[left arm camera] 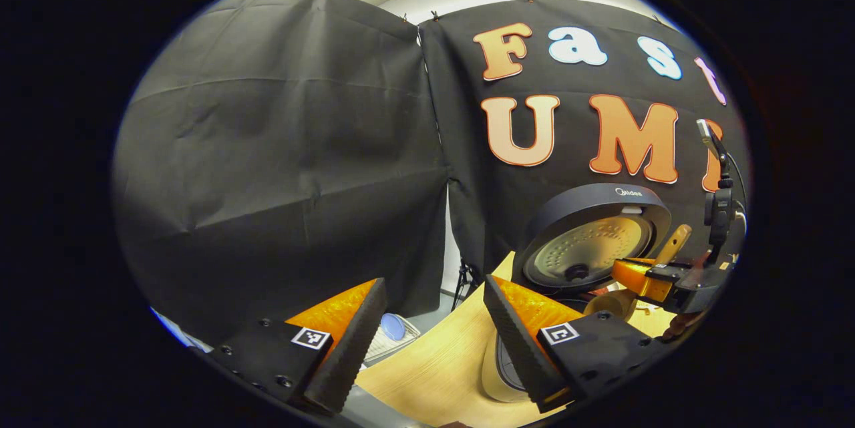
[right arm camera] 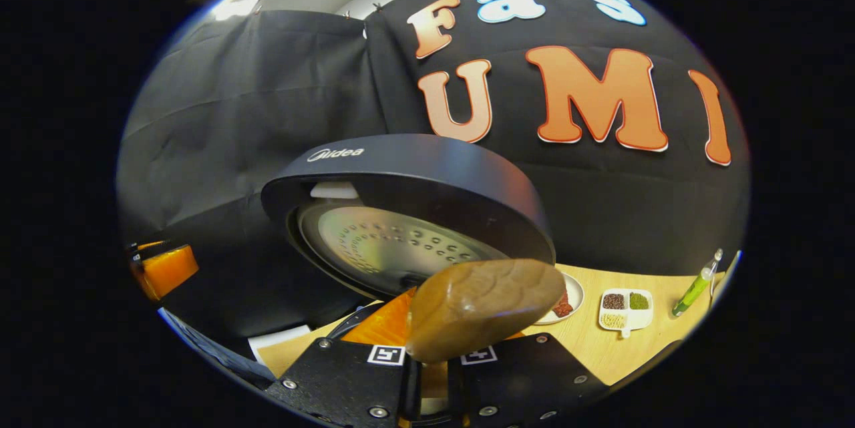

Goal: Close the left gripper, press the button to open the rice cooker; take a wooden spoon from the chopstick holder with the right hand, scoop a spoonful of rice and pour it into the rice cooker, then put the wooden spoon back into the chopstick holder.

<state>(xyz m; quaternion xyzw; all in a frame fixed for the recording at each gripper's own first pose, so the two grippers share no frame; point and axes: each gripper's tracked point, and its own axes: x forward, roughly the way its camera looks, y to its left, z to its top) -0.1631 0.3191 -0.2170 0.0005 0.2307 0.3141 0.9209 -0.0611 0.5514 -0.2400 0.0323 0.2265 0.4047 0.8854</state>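
The dark rice cooker stands with its lid raised, showing the dimpled metal inner plate. My right gripper is shut on the wooden spoon. The spoon's bowl rises just in front of the camera, before the open lid. In the left gripper view the right gripper hangs beside the cooker, with a wooden part of the spoon sticking up from it. My left gripper is open with nothing between its fingers, left of the cooker and over the table's edge. In the right gripper view it is an orange shape at far left.
On the wooden table, right of the cooker, stand a small plate, a white divided dish of grains and a green bottle. A pale round container sits partly behind my left gripper's finger. A white rack lies beyond the table's edge.
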